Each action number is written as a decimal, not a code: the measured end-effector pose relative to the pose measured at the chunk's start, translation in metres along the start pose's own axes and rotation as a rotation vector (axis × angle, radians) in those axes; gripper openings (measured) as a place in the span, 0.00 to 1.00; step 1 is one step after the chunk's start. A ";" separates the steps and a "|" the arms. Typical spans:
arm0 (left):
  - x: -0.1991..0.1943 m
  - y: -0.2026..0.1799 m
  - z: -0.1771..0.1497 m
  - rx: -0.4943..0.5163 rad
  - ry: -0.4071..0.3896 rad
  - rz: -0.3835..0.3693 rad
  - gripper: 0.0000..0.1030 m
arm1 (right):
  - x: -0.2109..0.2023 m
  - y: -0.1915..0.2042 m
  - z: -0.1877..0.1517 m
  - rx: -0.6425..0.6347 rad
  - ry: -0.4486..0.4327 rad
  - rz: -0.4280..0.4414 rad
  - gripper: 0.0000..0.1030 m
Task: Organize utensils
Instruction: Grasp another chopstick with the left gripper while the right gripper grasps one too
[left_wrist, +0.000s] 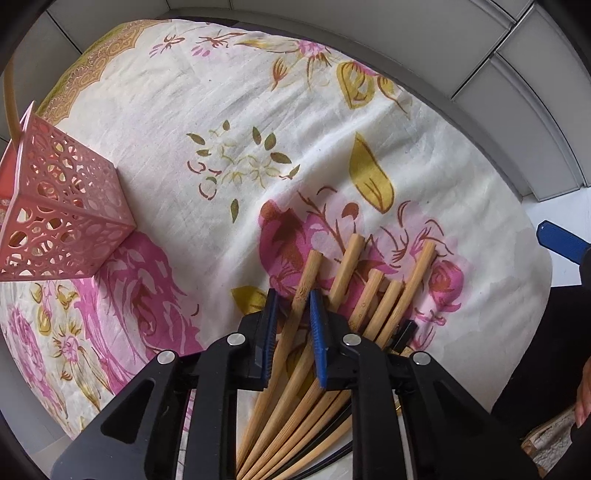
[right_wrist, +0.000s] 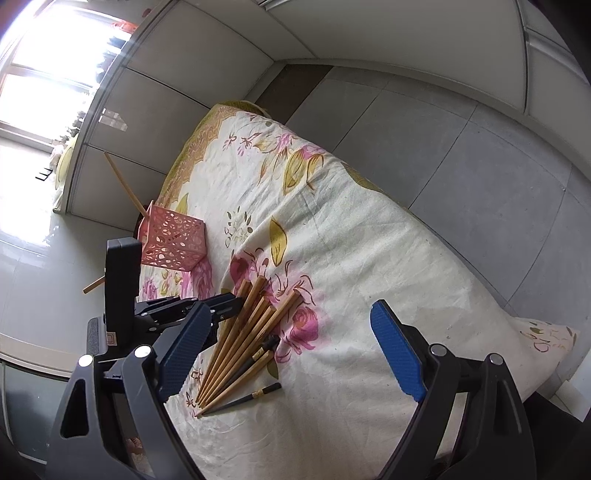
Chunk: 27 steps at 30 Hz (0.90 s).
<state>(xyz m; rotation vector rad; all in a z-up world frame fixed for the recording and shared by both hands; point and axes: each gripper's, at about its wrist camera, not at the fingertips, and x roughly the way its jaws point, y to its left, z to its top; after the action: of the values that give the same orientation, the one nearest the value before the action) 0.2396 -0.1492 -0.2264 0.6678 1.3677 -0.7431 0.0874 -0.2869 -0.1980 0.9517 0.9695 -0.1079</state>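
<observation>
Several bamboo chopsticks (left_wrist: 373, 295) lie fanned out on the floral cloth, with dark chopsticks (right_wrist: 255, 397) among them. My left gripper (left_wrist: 293, 295) points straight down over the fan, jaws narrow. One bamboo chopstick (left_wrist: 304, 280) runs between its blue pads, and a sliver of cloth shows beside the left pad. In the right wrist view the same fan (right_wrist: 251, 325) lies ahead of my right gripper (right_wrist: 290, 308), which hovers wide open and holds nothing. A pink perforated holder (left_wrist: 66, 218) (right_wrist: 173, 240) stands to the left, with one chopstick (right_wrist: 122, 181) leaning out of it.
The cloth-covered table (right_wrist: 369, 240) is ringed by grey partition panels (right_wrist: 461, 166). A blue finger of the right gripper (left_wrist: 561, 240) pokes in at the right edge, with a person's hand (left_wrist: 583, 391) below it. The left gripper's black body (right_wrist: 122, 280) stands beside the holder.
</observation>
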 end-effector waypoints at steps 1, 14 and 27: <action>0.000 0.000 -0.001 -0.003 -0.004 -0.002 0.17 | 0.000 0.001 0.000 -0.001 -0.002 -0.011 0.83; -0.064 0.045 -0.074 -0.218 -0.305 0.029 0.06 | 0.076 0.070 0.007 -0.074 0.287 -0.137 0.24; -0.129 0.080 -0.137 -0.286 -0.495 0.049 0.06 | 0.140 0.089 0.019 -0.037 0.338 -0.409 0.19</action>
<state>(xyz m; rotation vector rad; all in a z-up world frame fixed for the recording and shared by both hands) 0.2133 0.0182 -0.1114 0.2634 0.9705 -0.6057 0.2248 -0.2020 -0.2410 0.7385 1.4683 -0.2779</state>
